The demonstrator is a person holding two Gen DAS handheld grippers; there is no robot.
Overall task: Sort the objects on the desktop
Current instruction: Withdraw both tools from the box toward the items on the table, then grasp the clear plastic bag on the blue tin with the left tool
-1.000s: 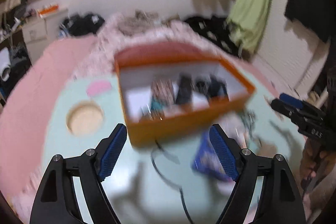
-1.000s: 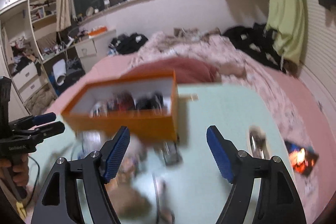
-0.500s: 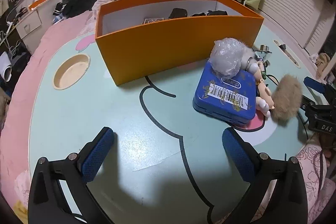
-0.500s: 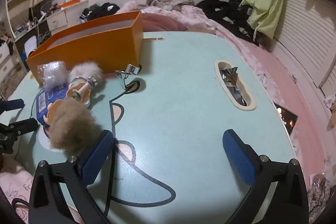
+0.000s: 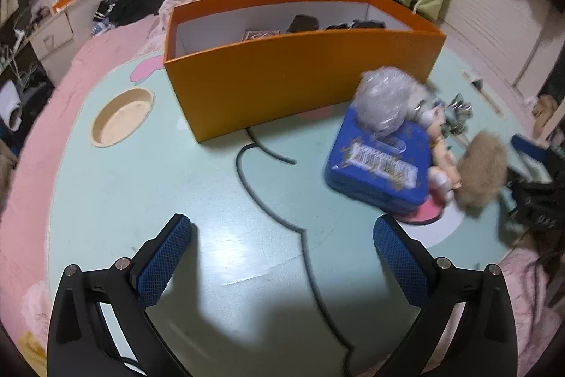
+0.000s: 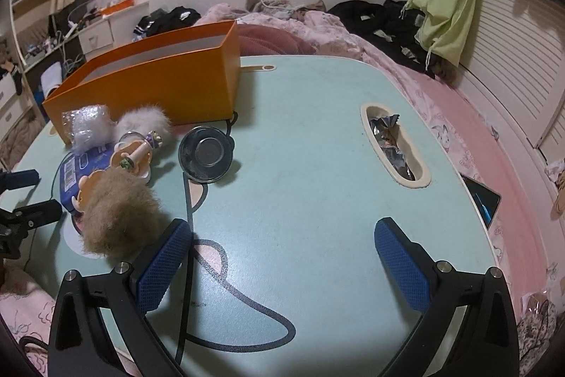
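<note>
An orange box (image 5: 303, 87) holding several items stands at the back of the mint table (image 5: 176, 186); it also shows in the right wrist view (image 6: 148, 94). In front of it lie a blue tin (image 5: 381, 165) with a plastic-wrapped bundle (image 5: 381, 101) on top, a small doll (image 5: 443, 161) and a brown fur ball (image 5: 482, 168). The right wrist view shows the fur ball (image 6: 116, 214), doll (image 6: 134, 158), white fluff (image 6: 144, 122) and a round dark speaker (image 6: 206, 158). My left gripper (image 5: 282, 257) is open and empty over bare table. My right gripper (image 6: 284, 260) is open and empty beside the fur ball.
A round recess (image 5: 122, 121) lies left of the box. An oblong slot (image 6: 393, 147) with foil wrappers lies at the table's right. A phone (image 6: 485, 200) sits on the pink bedding past the table edge. A bed with clothes lies behind.
Both views dropped from a raised, blurred look at the box to low over the table. Since half a second ago the left view shifted slightly; the speaker now lies flat on the table.
</note>
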